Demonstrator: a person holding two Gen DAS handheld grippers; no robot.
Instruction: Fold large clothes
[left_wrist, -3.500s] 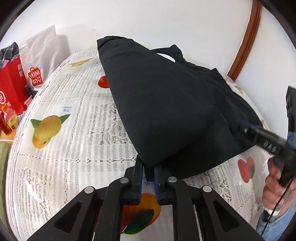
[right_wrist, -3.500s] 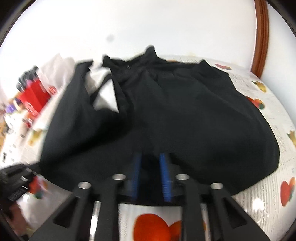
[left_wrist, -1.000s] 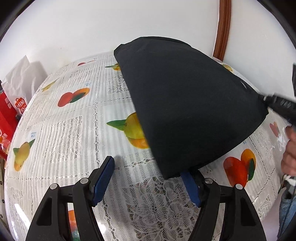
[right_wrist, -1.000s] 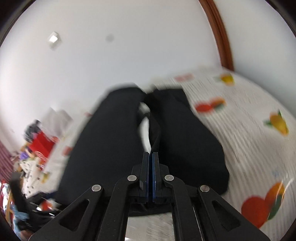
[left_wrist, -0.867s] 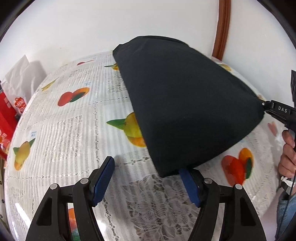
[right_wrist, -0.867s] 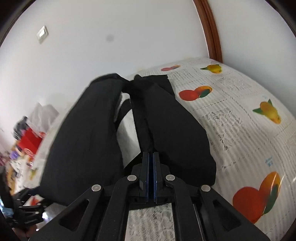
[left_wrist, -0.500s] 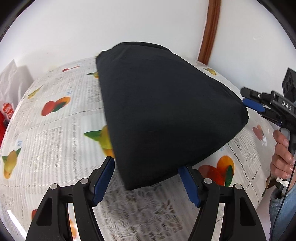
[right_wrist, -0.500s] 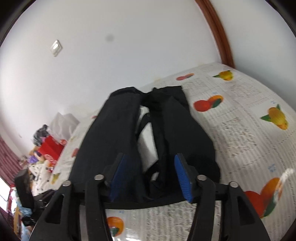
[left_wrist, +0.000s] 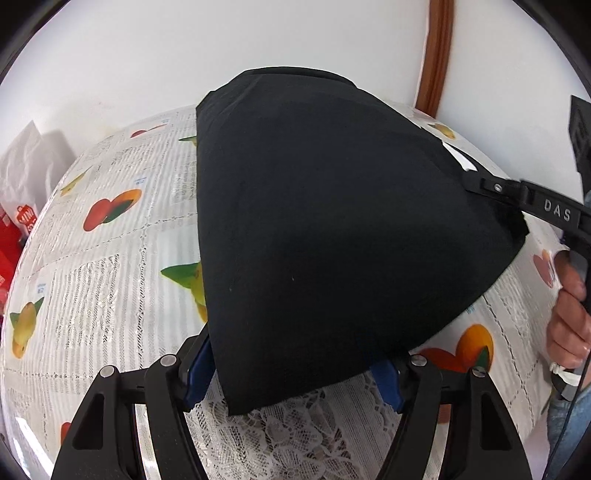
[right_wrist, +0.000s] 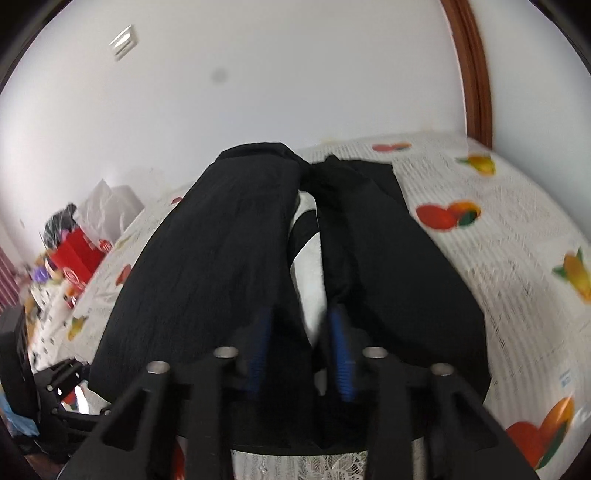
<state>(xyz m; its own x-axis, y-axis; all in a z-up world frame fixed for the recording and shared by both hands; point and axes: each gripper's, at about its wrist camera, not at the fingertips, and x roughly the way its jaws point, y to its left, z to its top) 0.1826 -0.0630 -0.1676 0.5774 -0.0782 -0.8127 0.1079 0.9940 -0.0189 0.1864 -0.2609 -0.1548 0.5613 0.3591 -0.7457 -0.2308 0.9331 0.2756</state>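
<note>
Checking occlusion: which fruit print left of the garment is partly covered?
The yellow-green print: the garment hides its right side. The red-orange print and the far-left print lie clear.

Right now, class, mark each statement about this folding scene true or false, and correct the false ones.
1. The black garment lies on a fruit-printed tablecloth. True.
2. The left gripper has its fingers shut tight. False: they stand wide apart, with the garment's near corner between them.
3. A red bag shows beyond the table's left side. True.
4. The door frame is blue. False: it is brown.
</note>
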